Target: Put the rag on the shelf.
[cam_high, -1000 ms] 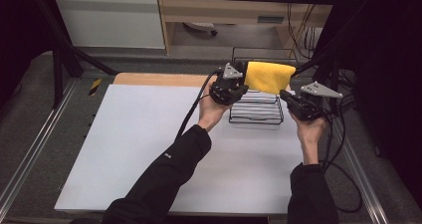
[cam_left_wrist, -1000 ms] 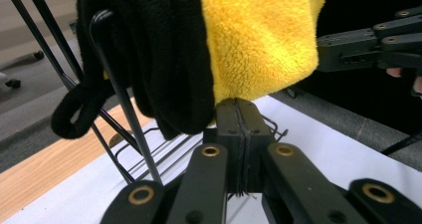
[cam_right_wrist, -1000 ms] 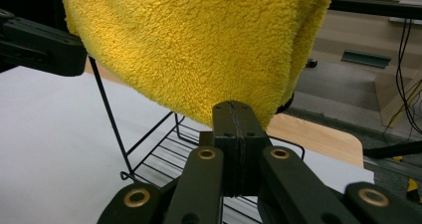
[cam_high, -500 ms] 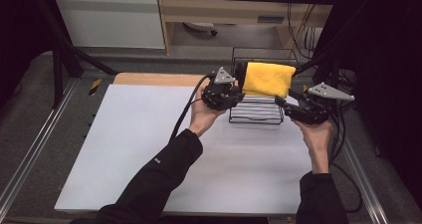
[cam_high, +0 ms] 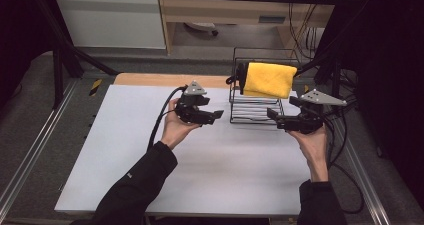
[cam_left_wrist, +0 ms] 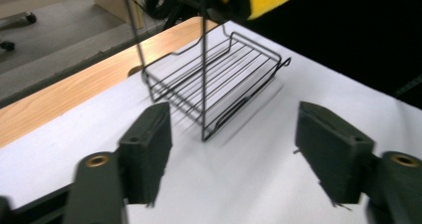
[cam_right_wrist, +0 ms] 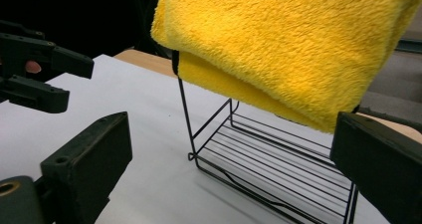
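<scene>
the yellow towel hangs folded over the top bar of the black wire rack, which stands at the far right of the white table. the towel's lower edge hangs above the rack's wire shelf, apart from it. in the high view the rack and towel sit between the two grippers, a little beyond them. the left gripper hovers just beside the rack's left side, pointing toward it; its jaws have just been opening and stand wide, nothing between them. the right gripper is at the rack's right front corner; its jaws have also just been opening and stand wide with nothing held. in the right gripper view the towel hangs above and between the jaws, untouched.
</scene>
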`<state>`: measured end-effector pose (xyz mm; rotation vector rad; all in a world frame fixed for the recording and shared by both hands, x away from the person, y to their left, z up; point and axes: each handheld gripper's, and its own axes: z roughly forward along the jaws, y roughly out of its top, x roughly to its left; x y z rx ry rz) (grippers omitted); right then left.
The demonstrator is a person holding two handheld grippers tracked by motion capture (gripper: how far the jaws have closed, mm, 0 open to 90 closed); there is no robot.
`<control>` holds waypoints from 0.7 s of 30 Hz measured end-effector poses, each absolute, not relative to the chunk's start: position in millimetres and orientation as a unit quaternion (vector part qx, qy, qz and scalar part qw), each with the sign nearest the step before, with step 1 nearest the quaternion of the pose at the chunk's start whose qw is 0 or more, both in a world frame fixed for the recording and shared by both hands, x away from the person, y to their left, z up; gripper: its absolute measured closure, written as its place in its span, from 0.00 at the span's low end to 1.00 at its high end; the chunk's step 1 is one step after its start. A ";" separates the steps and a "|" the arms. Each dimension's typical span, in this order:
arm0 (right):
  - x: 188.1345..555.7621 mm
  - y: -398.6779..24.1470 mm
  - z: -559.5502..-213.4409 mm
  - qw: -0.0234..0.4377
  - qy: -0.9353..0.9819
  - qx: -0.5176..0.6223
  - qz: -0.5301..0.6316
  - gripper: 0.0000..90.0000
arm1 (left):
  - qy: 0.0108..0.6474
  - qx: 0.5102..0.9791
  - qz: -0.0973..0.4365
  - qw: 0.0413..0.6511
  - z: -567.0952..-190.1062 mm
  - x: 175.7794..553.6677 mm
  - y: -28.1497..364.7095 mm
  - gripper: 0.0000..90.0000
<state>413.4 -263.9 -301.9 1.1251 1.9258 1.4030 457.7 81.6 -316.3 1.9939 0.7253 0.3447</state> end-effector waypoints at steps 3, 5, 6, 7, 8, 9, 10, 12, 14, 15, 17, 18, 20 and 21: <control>409.9 -260.0 -303.4 0.251 0.708 0.413 0.516 0.02 | 0.302 0.814 0.147 0.474 -321.3 451.5 97.7 0.25; 407.2 -258.5 -304.1 0.251 0.707 0.412 0.516 0.02 | 0.309 0.812 0.148 0.473 -324.1 447.4 108.5 0.20; 406.0 -257.7 -304.7 0.249 0.707 0.411 0.518 0.02 | 0.311 0.811 0.149 0.473 -325.4 445.2 114.2 0.17; 404.6 -256.6 -305.2 0.248 0.708 0.410 0.519 0.02 | 0.313 0.810 0.150 0.474 -326.9 442.8 120.1 0.15; 403.3 -255.5 -305.8 0.247 0.710 0.409 0.518 0.02 | 0.314 0.808 0.149 0.475 -328.6 440.3 126.0 0.14; 401.9 -254.4 -306.6 0.248 0.711 0.409 0.515 0.01 | 0.316 0.807 0.150 0.477 -330.5 437.8 131.9 0.13; 400.4 -253.1 -307.3 0.247 0.712 0.409 0.514 0.01 | 0.317 0.806 0.152 0.477 -332.5 435.4 138.1 0.12; 398.1 -251.2 -309.4 0.247 0.713 0.407 0.516 0.00 | 0.322 0.802 0.153 0.478 -337.0 430.9 150.3 0.11; 396.2 -249.0 -311.9 0.242 0.715 0.406 0.515 0.00 | 0.329 0.800 0.154 0.478 -341.7 426.7 162.0 0.11; 395.5 -247.9 -313.4 0.241 0.717 0.405 0.514 0.00 | 0.331 0.799 0.157 0.476 -344.2 424.3 167.7 0.11; 394.4 -245.7 -316.4 0.236 0.721 0.404 0.511 0.00 | 0.336 0.799 0.163 0.471 -349.3 419.4 178.8 0.10; 393.5 -244.6 -318.0 0.234 0.722 0.404 0.511 0.00 | 0.338 0.800 0.163 0.469 -351.7 417.1 184.3 0.10; 392.0 -242.8 -321.2 0.232 0.725 0.401 0.511 0.00 | 0.343 0.797 0.165 0.469 -356.5 412.7 194.9 0.10; 391.2 -241.9 -323.0 0.229 0.725 0.400 0.512 0.00 | 0.347 0.796 0.165 0.469 -358.7 410.3 200.1 0.10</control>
